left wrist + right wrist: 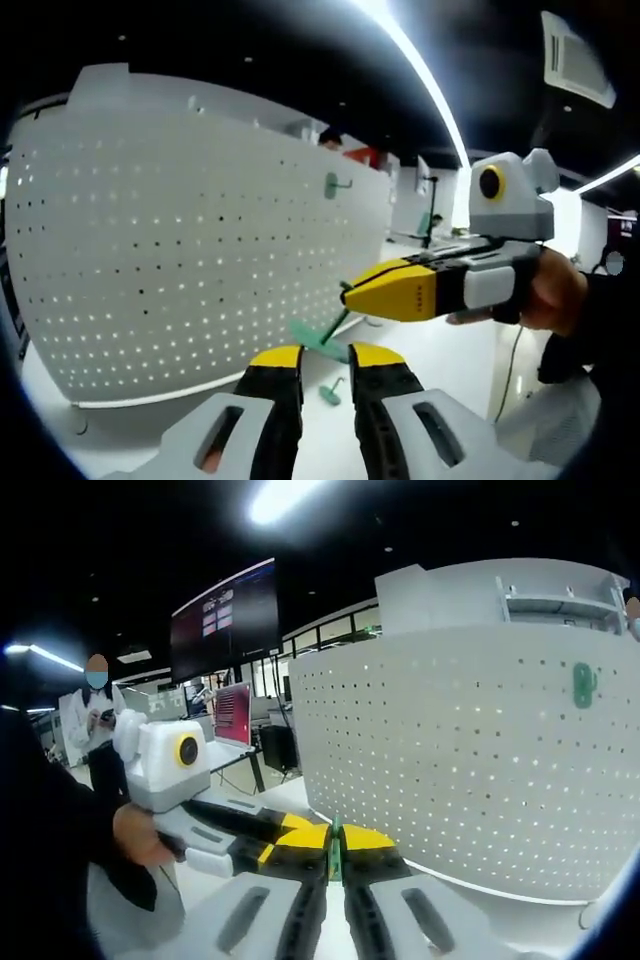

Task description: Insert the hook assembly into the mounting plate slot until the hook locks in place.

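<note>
A flat green mounting plate sits between the yellow tips of my left gripper, which is shut on it. A thin green hook rod rises from the plate to my right gripper, which comes in from the right in a hand and is shut on it. In the right gripper view the green hook shows as a thin strip pinched in my right gripper. My left gripper meets it from the left. Where rod and plate join is hidden.
A curved white pegboard stands close ahead, with a green hook mounted on it. A loose green hook lies on the white table. A person stands far left, near screens.
</note>
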Demonstrator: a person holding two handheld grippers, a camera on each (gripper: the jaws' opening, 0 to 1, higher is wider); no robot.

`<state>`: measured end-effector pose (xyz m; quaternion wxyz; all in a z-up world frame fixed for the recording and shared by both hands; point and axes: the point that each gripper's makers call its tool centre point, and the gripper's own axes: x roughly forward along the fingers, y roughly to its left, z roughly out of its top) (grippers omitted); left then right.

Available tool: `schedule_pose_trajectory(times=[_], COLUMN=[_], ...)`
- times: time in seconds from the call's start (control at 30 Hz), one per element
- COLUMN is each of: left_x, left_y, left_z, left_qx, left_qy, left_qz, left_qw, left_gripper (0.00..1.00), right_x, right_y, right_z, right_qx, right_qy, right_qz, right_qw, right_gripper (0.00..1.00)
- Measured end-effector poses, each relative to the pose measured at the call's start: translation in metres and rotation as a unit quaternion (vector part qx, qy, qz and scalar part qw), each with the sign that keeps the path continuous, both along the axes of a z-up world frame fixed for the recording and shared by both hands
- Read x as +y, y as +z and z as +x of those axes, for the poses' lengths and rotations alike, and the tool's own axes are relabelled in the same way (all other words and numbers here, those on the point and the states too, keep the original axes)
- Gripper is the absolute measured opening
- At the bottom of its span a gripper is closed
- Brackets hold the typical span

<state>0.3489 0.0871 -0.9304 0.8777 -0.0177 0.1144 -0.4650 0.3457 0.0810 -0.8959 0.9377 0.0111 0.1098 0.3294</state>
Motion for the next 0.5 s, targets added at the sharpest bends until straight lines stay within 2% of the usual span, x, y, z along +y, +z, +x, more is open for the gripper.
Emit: schedule_pose_trajectory(times=[0.5], left_x=[0.0031], left_y=[0.0047], left_z=[0.0021], left_qx=[-0.016], left_qy=[0.003], left_qz=[0.004], left_qw=[0.9999], left_gripper=[0.07], right_x=[-0.0006], right_y=[-0.0001], right_z=[-0.0041], right_qx=[-0.001], right_qy=[0.0], right_qz=[-0.002], right_qw=[1.0], right_gripper=[0.01])
